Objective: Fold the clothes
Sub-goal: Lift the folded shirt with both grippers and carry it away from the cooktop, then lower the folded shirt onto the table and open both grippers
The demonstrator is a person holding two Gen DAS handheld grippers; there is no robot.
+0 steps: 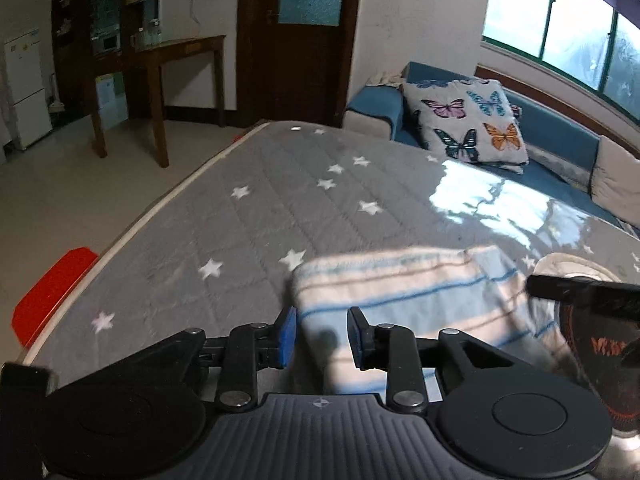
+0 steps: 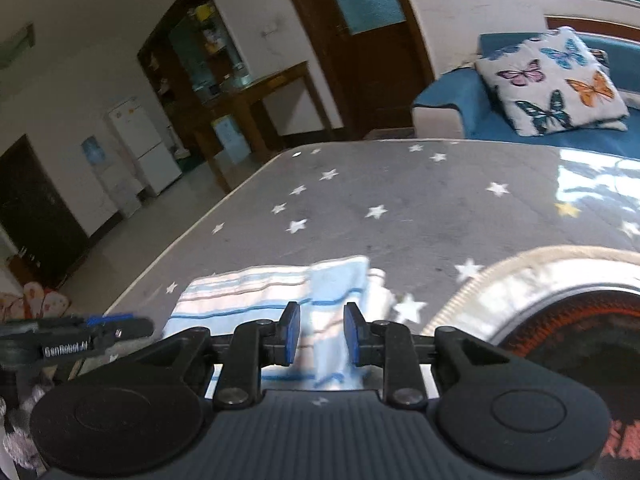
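Observation:
A folded cloth (image 1: 400, 280) (image 2: 248, 284), white and light blue with thin blue and brown stripes, lies flat on the grey star-patterned bed cover (image 1: 260, 220) (image 2: 400, 200). My left gripper (image 1: 322, 336) hovers over the cloth's near left corner. Its blue pads stand apart with nothing pinched between them. My right gripper (image 2: 322, 334) is over the cloth's right part, also open, and the cloth shows through the gap. To the right lies a dark garment (image 1: 592, 344) (image 2: 560, 332) with orange print and a cream ribbed edge.
Beyond the bed's far right side stands a blue sofa with a butterfly pillow (image 1: 464, 124) (image 2: 552, 84). A red object (image 1: 48, 292) sits by the bed's left edge. Across the tiled floor are a wooden table (image 1: 180, 48), a white fridge (image 1: 24, 84) and a dark door.

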